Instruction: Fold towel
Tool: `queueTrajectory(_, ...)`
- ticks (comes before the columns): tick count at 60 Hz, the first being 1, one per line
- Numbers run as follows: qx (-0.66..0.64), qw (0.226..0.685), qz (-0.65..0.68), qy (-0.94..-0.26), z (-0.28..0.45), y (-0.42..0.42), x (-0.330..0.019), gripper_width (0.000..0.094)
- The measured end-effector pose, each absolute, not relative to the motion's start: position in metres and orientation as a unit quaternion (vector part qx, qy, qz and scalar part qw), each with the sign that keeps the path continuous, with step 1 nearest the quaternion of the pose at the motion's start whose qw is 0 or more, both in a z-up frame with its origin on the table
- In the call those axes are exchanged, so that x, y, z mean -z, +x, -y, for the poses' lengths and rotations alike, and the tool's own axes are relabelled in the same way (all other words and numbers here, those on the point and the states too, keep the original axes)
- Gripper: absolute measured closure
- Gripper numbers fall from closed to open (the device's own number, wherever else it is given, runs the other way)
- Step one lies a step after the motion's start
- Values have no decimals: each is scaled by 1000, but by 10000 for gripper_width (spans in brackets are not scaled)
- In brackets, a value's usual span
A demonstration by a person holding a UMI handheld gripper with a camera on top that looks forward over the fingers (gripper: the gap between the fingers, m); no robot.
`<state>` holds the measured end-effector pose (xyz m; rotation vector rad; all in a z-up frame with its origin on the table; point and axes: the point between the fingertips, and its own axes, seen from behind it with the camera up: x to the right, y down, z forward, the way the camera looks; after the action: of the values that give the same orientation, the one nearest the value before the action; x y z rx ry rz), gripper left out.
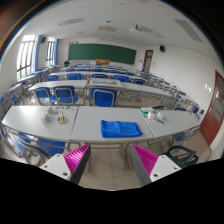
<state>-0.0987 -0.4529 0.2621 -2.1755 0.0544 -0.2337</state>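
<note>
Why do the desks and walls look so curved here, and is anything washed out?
In the gripper view, the wide-angle lens bends the desk edges and walls into arcs. The windows are blown out with daylight, ceiling lights glare faintly, and the blue towel stays evenly lit. The open fingers look slightly soft.

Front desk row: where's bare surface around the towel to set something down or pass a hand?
Bare desk lies between the blue towel and the small items to its left. Right of the towel, clutter crowds the desk. The gripper hangs open short of the desk edge.
</note>
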Motion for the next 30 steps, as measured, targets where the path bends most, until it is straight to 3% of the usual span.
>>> queueTrajectory(15,74,437,-17,-896,420,-96,-219,81)
queueTrajectory(30,42,440,10,-897,284,-95,-130,82)
